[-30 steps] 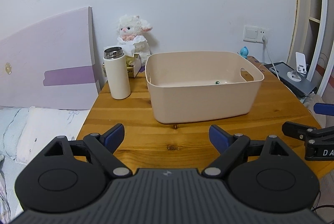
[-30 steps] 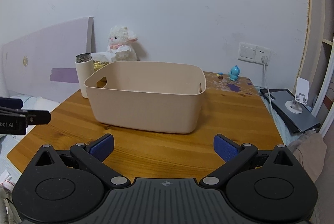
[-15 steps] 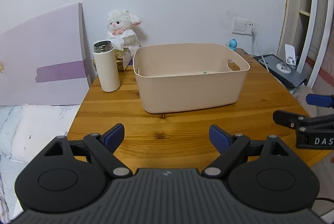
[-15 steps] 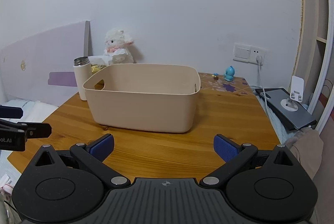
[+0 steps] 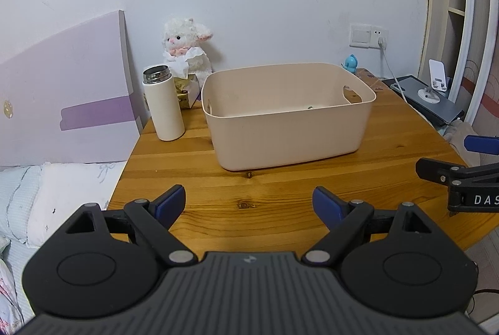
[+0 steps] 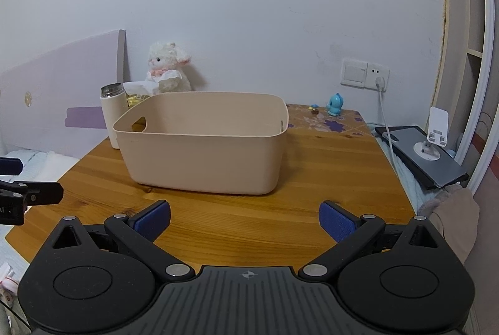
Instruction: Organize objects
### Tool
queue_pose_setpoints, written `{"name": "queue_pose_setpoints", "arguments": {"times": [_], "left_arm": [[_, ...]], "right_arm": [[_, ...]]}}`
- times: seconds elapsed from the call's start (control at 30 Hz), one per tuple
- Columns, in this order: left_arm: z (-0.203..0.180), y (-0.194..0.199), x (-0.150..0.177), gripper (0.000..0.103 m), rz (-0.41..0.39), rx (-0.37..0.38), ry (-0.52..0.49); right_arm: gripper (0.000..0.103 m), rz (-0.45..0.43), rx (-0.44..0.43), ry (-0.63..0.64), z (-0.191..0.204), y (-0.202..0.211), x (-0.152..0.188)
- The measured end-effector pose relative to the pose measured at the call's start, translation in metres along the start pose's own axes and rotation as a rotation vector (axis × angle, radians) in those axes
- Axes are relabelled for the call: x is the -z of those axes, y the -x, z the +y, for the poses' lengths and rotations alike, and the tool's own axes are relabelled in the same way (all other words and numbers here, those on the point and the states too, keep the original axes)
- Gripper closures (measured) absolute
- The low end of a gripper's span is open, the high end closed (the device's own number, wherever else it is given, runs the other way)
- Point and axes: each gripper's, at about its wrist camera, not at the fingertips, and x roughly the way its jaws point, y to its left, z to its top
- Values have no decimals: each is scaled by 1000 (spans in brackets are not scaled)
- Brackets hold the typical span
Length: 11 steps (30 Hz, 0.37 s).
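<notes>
A: Where is the storage bin [image 5: 290, 129]?

B: One beige bin, mid-table, nearer the back edge of the wooden table [image 5: 280, 197]. Something small and dark lies inside; too small to name.

A: What is left to gather?

B: One white thermos [image 5: 163, 104] just beside the bin's left wall, one plush lamb [image 5: 186, 49] and one tissue box [image 5: 186, 91] at the back left corner, one blue figurine [image 6: 336, 104] at the back edge.

A: And the grippers?

B: The left gripper [image 5: 248, 204] and right gripper [image 6: 244, 218] both hover at the front edge, fingers spread wide, holding nothing.

A: How would you proceed?

B: I'd judge the thermos is nearest for the left one: approach level, grip mid-body so it doesn't tip, then lift clear of the rim.
</notes>
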Motion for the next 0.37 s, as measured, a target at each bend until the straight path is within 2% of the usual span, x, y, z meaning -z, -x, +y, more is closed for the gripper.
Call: {"name": "queue_pose_setpoints", "arguments": {"times": [0.37], "left_arm": [[5,-10,-2,13,21,-8,20]], "right_arm": [[0,41,1,-1,2,-19,1]]}}
